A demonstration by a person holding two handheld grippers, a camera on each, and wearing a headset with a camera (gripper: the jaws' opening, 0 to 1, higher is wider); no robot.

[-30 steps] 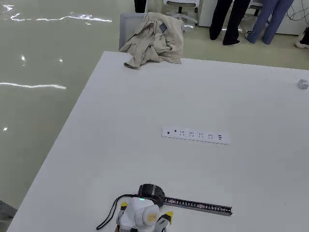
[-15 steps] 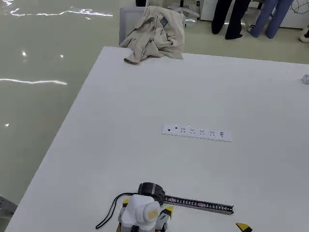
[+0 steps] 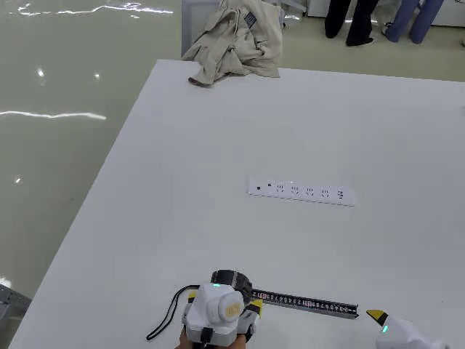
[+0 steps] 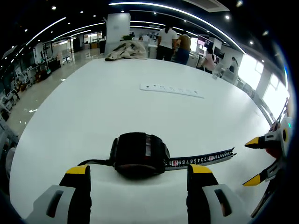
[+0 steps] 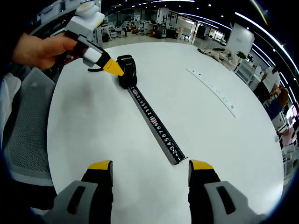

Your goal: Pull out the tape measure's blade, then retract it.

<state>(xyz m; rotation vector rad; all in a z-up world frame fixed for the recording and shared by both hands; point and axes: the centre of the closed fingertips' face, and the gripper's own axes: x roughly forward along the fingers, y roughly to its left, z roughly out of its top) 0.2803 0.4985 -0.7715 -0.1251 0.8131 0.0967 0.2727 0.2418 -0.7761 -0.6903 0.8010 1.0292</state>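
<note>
One tape measure (image 3: 231, 282) lay low centre on the table (image 3: 218, 131), blade (image 3: 305, 302) out rightward, two grippers, left gripper (image 4: 139, 169) gaping just behind the case (apparently not touching), right gripper (image 5: 150, 164) gaping near the blade's tip, one power strip (image 3: 301, 193) mid-frame, one jacket (image 3: 232, 33) at top.

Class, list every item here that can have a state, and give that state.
Black tape measure case: resting on white table
Its numbered blade: pulled out, lying flat
Left gripper: open, straddling the case
Right gripper: open, near blade tip
White power strip: nothing plugged in
Beige jacket: crumpled
</note>
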